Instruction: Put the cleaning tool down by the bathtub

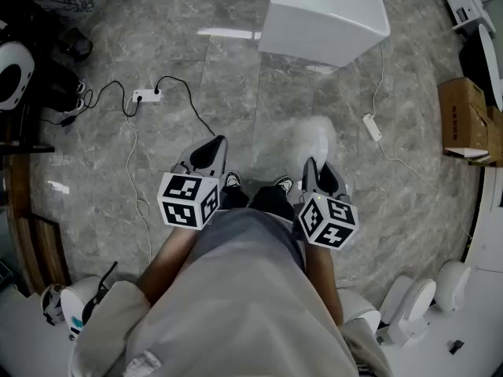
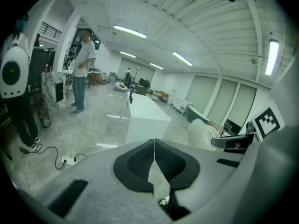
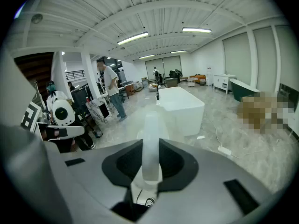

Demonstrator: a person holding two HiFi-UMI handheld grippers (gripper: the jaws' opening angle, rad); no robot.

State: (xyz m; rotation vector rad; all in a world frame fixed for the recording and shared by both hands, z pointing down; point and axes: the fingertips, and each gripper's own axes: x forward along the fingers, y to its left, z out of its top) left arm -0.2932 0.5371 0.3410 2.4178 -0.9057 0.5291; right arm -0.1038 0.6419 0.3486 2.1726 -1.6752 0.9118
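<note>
The task is at an early stage, and nothing has been put down yet. In the right gripper view, the right gripper (image 3: 151, 143) has its jaws partway closed on the white handle of the cleaning tool (image 3: 150, 122). The handle stands up between the pads and the tool's pale head is blurred beyond them. In the head view, the same tool (image 1: 314, 138) shows as a soft white shape just past the right gripper (image 1: 313, 168), over the grey marble floor (image 1: 236, 85). It appears to be carried rather than resting there.

The left gripper (image 2: 154, 146) has its jaws pressed together with nothing between them. In the head view it hangs (image 1: 214, 149) at about 11 o'clock from the person's shoes, beside the right one.

The white bathtub (image 1: 322, 14) lies at roughly 12 to 1 o'clock from the person, well apart from both grippers, with open floor between. A power strip (image 1: 145, 96) with its cable lies at about 10 o'clock and a cardboard box (image 1: 464, 120) at about 2 o'clock.

Judging from this, the pick-up is done. What is left is the carry toward the tub, lowering the tool to the floor near its side, and letting go of the handle.
</note>
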